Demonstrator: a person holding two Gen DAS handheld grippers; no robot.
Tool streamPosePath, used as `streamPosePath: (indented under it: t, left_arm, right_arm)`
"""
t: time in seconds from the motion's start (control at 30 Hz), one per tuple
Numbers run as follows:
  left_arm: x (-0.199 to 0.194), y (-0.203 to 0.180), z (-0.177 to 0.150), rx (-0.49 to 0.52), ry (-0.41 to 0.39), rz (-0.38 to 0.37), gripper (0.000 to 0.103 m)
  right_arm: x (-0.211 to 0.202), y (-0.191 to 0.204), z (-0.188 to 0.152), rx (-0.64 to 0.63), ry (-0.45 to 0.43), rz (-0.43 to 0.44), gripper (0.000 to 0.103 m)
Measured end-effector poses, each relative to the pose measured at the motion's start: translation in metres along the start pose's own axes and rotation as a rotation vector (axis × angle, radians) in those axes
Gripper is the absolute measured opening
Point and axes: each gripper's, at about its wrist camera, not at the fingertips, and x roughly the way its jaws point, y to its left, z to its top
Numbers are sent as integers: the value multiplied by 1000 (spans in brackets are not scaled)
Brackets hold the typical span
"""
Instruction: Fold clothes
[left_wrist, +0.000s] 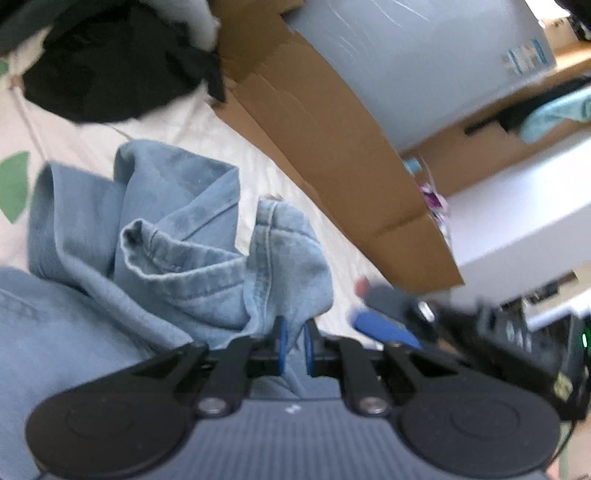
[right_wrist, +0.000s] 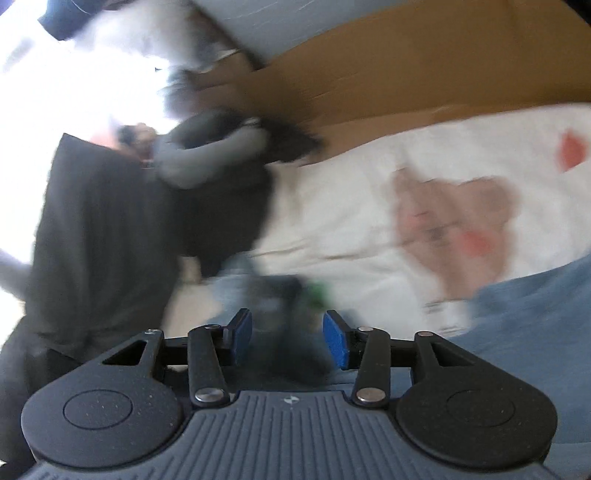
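White printed bedding (left_wrist: 229, 155) carried the blue denim garment (left_wrist: 177, 236), a cardboard box (left_wrist: 332, 147) along its far edge. Left tool (left_wrist: 294, 345) was clamped on a denim fold – cloth bunched just ahead. Right tool (right_wrist: 287, 338) stood apart, nothing gripped – dark clothes (right_wrist: 110, 221) beyond, to the left.

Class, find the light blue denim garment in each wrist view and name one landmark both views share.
Left wrist view: denim garment bunched at centre-left, pinched between the left gripper's shut jaws.
Right wrist view: denim garment only at the lower right edge, beside the open right gripper.
Shared landmark: brown cardboard box.
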Motion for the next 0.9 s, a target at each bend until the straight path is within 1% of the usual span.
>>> streamPosePath:
  t: [0.03, 0.1, 0.2, 0.27, 0.3, 0.33, 0.37, 0.43, 0.47, 0.5, 0.53, 0.63, 0.67, 0.77, 0.8, 0.83, 0.87, 0.9]
  left_arm:
    - [0, -3, -3, 9, 10, -12, 10]
    - [-2, -5, -9, 11, 14, -16, 10]
    - [-4, -3, -17, 0, 20, -13, 10]
    - [-3, -1, -20, -2, 25, -15, 10]
    - [-4, 0, -21, -2, 26, -18, 10]
    - [-5, 1, -21, -8, 24, -24, 10]
    - [-6, 3, -21, -13, 22, -30, 10]
    - [-8, 6, -21, -17, 28, -35, 10]
    - [-10, 6, -21, -17, 31, -42, 13]
    - [-15, 9, -22, -21, 29, -44, 18]
    - [-20, 11, -24, -26, 26, -45, 22]
    - [-39, 22, -27, -53, 10, -35, 25]
    - [-47, 26, -28, -64, 3, -29, 29]
    - [-74, 38, -24, -92, -39, -8, 30]
    - [-83, 40, -21, -90, -55, 6, 37]
    - [-91, 44, -20, -82, -70, 32, 42]
    - [-99, 47, -18, -73, -85, 58, 51]
    - [-103, 50, -16, -69, -91, 87, 51]
  right_arm:
    - [5, 6, -1, -6, 9, 20, 55]
    - [15, 15, -4, -34, 35, 17, 57]
    - [28, 17, -11, -31, 95, -9, 57]
    - [33, 18, -15, -38, 125, -17, 55]
    - [36, 18, -17, -44, 140, -23, 51]
    - [39, 18, -17, -44, 156, -32, 45]
    - [43, 18, -18, -42, 175, -42, 43]
    - [49, 17, -19, -40, 217, -51, 27]
    - [51, 19, -19, -48, 229, -56, 22]
    - [51, 24, -19, -79, 234, -78, 15]
    - [51, 29, -18, -111, 237, -100, 12]
    - [40, 39, -5, -188, 215, -161, 10]
    - [35, 40, 0, -203, 206, -179, 10]
    - [16, 43, 20, -252, 185, -248, 9]
    - [10, 41, 29, -268, 182, -273, 9]
    - [5, 39, 36, -281, 180, -292, 9]
    - [1, 34, 45, -296, 175, -312, 9]
    - [-2, 30, 54, -310, 173, -332, 9]
